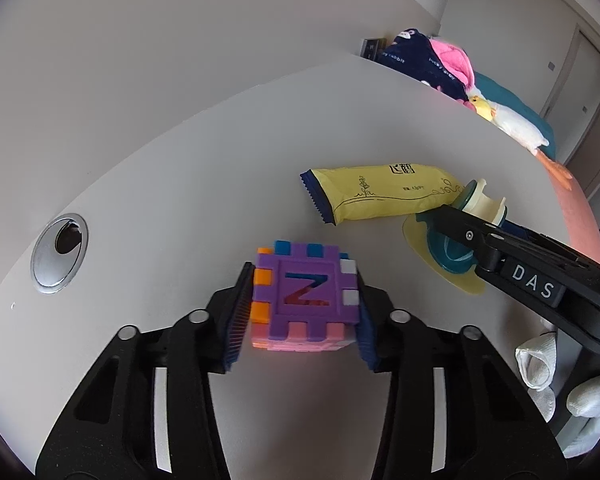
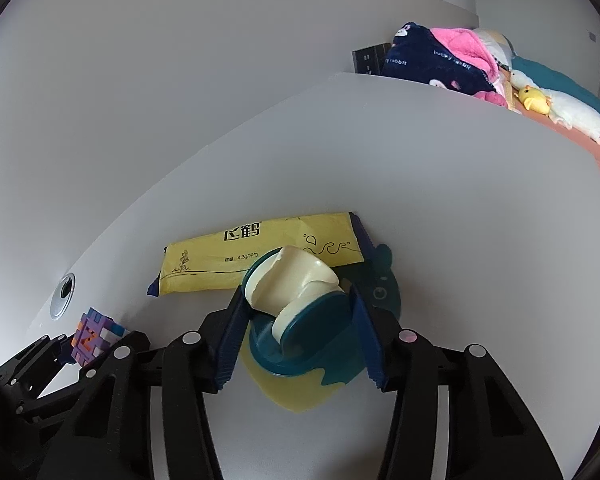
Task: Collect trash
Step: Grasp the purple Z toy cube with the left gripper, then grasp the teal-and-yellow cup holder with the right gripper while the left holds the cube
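Note:
My left gripper is shut on a purple foam cube marked Z, held just above the white table. The cube also shows in the right wrist view. My right gripper is shut on a cream and teal plastic spool, also seen in the left wrist view. It sits over a yellow and teal flat wrapper. A yellow packet with dark blue ends lies just beyond the spool; it also shows in the left wrist view.
A metal cable grommet is set in the table at the left. Beyond the table's far right edge are a navy and pink blanket and a white duck plush. A white wall is behind the table.

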Motion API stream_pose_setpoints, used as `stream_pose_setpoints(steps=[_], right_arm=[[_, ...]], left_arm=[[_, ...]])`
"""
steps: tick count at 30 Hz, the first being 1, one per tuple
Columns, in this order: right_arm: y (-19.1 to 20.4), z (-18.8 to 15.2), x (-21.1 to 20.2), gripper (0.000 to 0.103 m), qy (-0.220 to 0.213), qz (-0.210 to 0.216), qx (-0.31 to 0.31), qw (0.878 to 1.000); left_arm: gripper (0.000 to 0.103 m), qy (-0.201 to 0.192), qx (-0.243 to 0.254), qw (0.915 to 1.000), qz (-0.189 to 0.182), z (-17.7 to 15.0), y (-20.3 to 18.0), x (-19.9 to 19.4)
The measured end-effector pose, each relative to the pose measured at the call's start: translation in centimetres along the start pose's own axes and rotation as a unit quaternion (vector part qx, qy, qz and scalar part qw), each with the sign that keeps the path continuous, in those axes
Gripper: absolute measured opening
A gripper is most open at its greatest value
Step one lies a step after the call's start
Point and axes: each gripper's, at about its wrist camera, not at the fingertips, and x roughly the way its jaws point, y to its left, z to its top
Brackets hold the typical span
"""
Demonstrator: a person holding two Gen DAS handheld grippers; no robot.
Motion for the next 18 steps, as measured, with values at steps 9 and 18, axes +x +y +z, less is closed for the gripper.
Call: stream_pose_setpoints(steps=[9, 18], right_arm=[[-0.8, -0.6, -1.8, 0.052, -0.007, 0.008, 0.006, 1.000], [-2.1, -2.1, -5.1, 0.052, -0.013, 0.008, 0.004, 1.000]], left_arm=[[0.042, -0.015, -0.004, 0.9998, -0.011, 0.4, -0.2, -1.3], [0.042, -0.025, 0.013, 0.9994, -0.018, 0.4, -1.7, -2.3]])
